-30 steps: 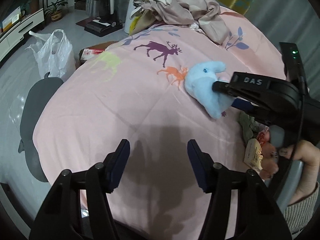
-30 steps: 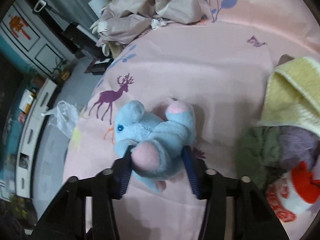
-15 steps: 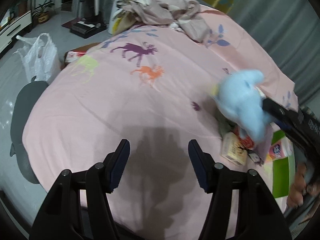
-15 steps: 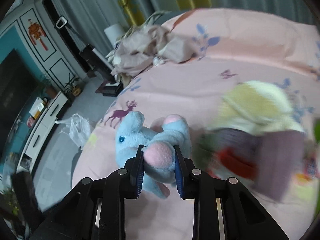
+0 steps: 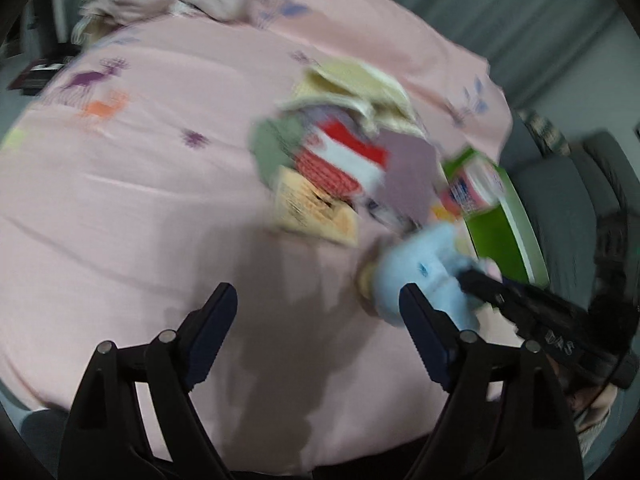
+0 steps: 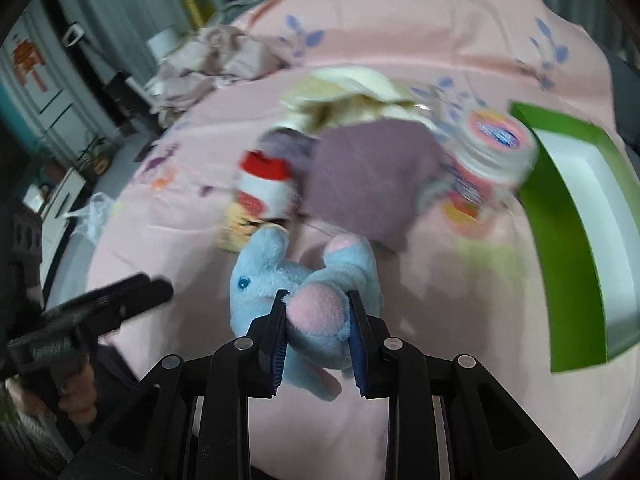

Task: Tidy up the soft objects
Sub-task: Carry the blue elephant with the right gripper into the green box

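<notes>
My right gripper (image 6: 318,320) is shut on a light blue plush elephant (image 6: 300,276) with pink feet, held above the pink bedspread. The elephant also shows in the left wrist view (image 5: 424,276), low on the right beside my right gripper's black body. My left gripper (image 5: 320,320) is open and empty over the bedspread. A blurred pile of soft items lies ahead: a red and white knit piece (image 6: 266,184), a mauve cloth (image 6: 364,176) and a pale yellow towel (image 6: 352,92). A green box (image 6: 568,216) with a white inside sits at the right.
A pink-lidded jar (image 6: 494,140) stands between the pile and the green box. A heap of beige clothes (image 6: 216,60) lies at the bed's far end. A flat yellow packet (image 5: 312,208) lies by the pile. A grey sofa (image 5: 568,200) is beyond the bed's right edge.
My right gripper has carried the elephant right and toward the near edge of the bed, close to the green box. My left gripper has swung right, so the pile and box are now in view.
</notes>
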### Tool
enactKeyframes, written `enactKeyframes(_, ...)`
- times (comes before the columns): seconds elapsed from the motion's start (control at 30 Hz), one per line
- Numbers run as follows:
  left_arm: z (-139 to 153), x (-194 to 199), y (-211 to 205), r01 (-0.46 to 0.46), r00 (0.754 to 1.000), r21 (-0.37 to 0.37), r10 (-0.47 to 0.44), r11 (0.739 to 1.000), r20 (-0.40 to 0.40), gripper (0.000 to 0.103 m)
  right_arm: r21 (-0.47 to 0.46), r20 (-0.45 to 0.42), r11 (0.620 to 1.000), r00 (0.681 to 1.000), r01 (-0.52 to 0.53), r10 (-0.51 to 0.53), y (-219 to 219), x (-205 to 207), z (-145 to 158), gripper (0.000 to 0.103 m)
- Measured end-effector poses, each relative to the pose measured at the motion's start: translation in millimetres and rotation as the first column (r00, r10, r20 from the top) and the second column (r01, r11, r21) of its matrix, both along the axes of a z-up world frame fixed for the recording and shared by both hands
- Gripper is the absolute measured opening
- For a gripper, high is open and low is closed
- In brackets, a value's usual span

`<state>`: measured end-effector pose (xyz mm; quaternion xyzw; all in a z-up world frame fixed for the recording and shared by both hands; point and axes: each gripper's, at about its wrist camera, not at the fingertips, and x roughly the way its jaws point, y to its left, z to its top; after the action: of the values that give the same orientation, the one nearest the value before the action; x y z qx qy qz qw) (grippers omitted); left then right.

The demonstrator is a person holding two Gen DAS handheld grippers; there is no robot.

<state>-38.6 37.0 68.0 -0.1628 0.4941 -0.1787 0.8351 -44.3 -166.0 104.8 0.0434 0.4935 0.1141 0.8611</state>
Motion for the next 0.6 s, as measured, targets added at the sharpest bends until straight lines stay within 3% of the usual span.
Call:
enactKeyframes(0.17, -16.8, -1.9, -39.7, 0.127, 0.991, 0.004, -0.126, 0.992, -0.043, 0.083, 0.099, -0.053, 0.993, 0.997, 0.061, -0.056, -20.6, 3.0, -10.5, 0.035)
enactKeyframes(0.3, -26.2, -0.7, -59.1, 0.171, 0.983, 0.017, -0.170, 0.985, -0.067, 0.082, 0.183, -0.089, 0.978, 0.992, 0.102, -0.087, -35.5, 2.2, -14.0, 0.059)
enactKeyframes(0.33, -26.4, 0.1, -60.1, 0.178, 0.982, 0.020, -0.177, 0.984, -0.069, 0.082, 0.192, -0.096, 0.975, 0.991, 0.111, -0.094, -37.8, 1.4, -14.0, 0.061)
enactKeyframes(0.47, -22.4, 1.5, -68.8, 0.224, 0.974, 0.000, -0.224, 0.975, -0.039, 0.082, 0.257, -0.106, 0.958, 0.989, 0.125, -0.101, -46.1, 5.4, -16.4, 0.065)
enactKeyframes(0.6, -30.8, 4.6, -76.1, 0.232, 0.970, 0.009, -0.231, 0.973, -0.078, 0.081, 0.278, -0.173, 0.947, 0.978, 0.161, -0.116, -49.0, 11.2, -35.6, 0.065)
